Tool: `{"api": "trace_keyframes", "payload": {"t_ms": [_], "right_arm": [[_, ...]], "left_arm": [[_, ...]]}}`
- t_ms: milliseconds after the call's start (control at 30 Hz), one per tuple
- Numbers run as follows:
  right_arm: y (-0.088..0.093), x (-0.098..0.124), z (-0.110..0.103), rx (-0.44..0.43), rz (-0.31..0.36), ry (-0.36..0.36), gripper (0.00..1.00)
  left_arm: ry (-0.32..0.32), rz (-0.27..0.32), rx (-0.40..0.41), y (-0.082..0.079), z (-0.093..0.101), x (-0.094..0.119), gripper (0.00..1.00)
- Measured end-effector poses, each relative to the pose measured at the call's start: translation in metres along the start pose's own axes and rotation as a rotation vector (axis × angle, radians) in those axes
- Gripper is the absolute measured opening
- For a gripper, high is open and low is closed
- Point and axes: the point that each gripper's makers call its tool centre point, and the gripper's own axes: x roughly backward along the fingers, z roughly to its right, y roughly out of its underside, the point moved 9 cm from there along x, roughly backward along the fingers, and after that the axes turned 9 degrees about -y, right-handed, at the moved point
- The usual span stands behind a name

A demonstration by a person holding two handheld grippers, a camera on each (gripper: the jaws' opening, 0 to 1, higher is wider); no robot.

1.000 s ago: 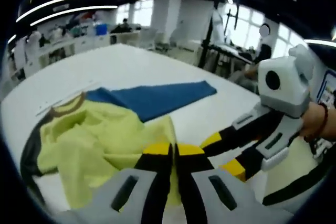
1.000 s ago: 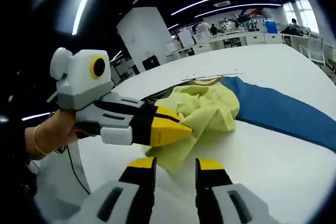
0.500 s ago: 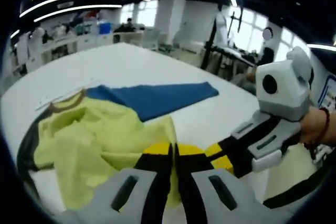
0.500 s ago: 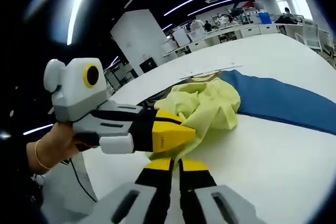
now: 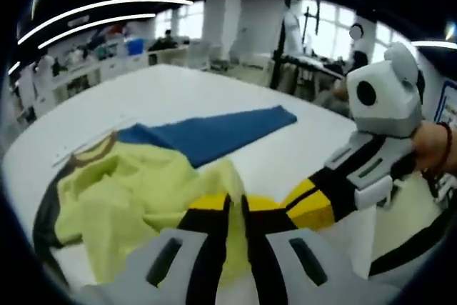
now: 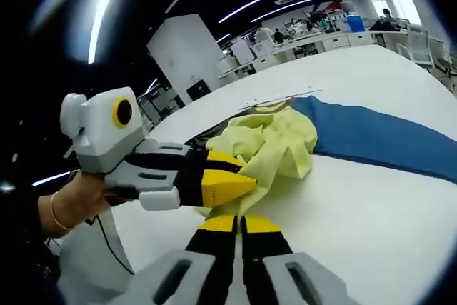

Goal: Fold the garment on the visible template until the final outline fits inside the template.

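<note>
My worry is that both pinches sit close together on one edge of the yellow garment (image 5: 136,198), so lifting could bunch it further instead of laying a clean fold, or a thin hem could slip free. I have my left gripper (image 5: 235,208) clenched on that near edge, and my right gripper (image 6: 239,225) clenched on it too, just beside. The garment lies crumpled on the white surface (image 6: 371,212), its far side overlapping the blue template (image 6: 371,137).

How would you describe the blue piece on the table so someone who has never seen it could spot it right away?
Start at the big white table. On it lies a crumpled yellow-green garment, pinched by both grippers. The blue piece is the flat, dark blue sheet reaching out from under that garment in a long tapering strip; unlike the bunched, pale garment, it lies smooth against the tabletop.
</note>
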Motion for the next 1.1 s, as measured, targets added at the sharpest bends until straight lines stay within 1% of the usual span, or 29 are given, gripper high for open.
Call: {"api": "trace_keyframes", "payload": {"t_ms": [67,167,200,233,300,333,400,433,567,700,767,833,933,1000,1033,1100], "right_arm": [[-0.001,0.002,0.001,0.001,0.003,0.004,0.0],[-0.002,0.007,0.003,0.003,0.012,0.023,0.0],[-0.003,0.009,0.005,0.0,0.012,0.031,0.0],[-0.003,0.01,0.006,0.0,0.012,0.033,0.0],[-0.004,0.013,0.008,0.004,0.009,0.048,0.0],[-0.004,0.015,0.009,0.004,0.01,0.052,0.0],[-0.006,0.017,0.01,0.003,0.014,0.056,0.0],[-0.007,0.019,0.01,0.006,0.016,0.061,0.0],[-0.008,0.024,0.013,0.016,0.006,0.08,0.0],[-0.01,0.029,0.017,0.017,0.006,0.099,0.0],[-0.012,0.032,0.02,0.012,0.011,0.116,0.0],[-0.014,0.037,0.023,0.01,0.02,0.131,0.0],[-0.019,0.042,0.029,-0.004,0.038,0.155,0.0],[-0.021,0.045,0.032,-0.011,0.043,0.17,0.0],[-0.022,0.045,0.033,-0.016,0.045,0.173,0.0],[-0.023,0.045,0.035,-0.025,0.048,0.179,0.0]], "left_arm": [[-0.009,0.011,-0.005,-0.002,-0.002,0.005,0.18],[-0.037,0.045,-0.02,-0.007,-0.013,0.017,0.27],[-0.063,0.057,-0.014,-0.008,-0.019,0.022,0.3],[-0.07,0.061,-0.011,-0.009,-0.021,0.024,0.34],[-0.114,0.072,0.011,-0.009,-0.036,0.035,0.38],[-0.13,0.077,0.012,-0.008,-0.042,0.04,0.41],[-0.153,0.078,0.014,-0.005,-0.052,0.046,0.44],[-0.177,0.072,0.02,-0.002,-0.059,0.051,0.45],[-0.231,0.048,0.039,0.007,-0.079,0.062,0.46],[-0.301,0.009,0.055,0.023,-0.1,0.077,0.45],[-0.341,-0.016,0.066,0.031,-0.109,0.084,0.44],[-0.368,-0.043,0.082,0.039,-0.115,0.089,0.42],[-0.38,-0.059,0.093,0.048,-0.117,0.092,0.4],[-0.383,-0.08,0.099,0.056,-0.117,0.093,0.39],[-0.382,-0.104,0.096,0.061,-0.115,0.093,0.39],[-0.375,-0.132,0.088,0.067,-0.111,0.092,0.39]]}}
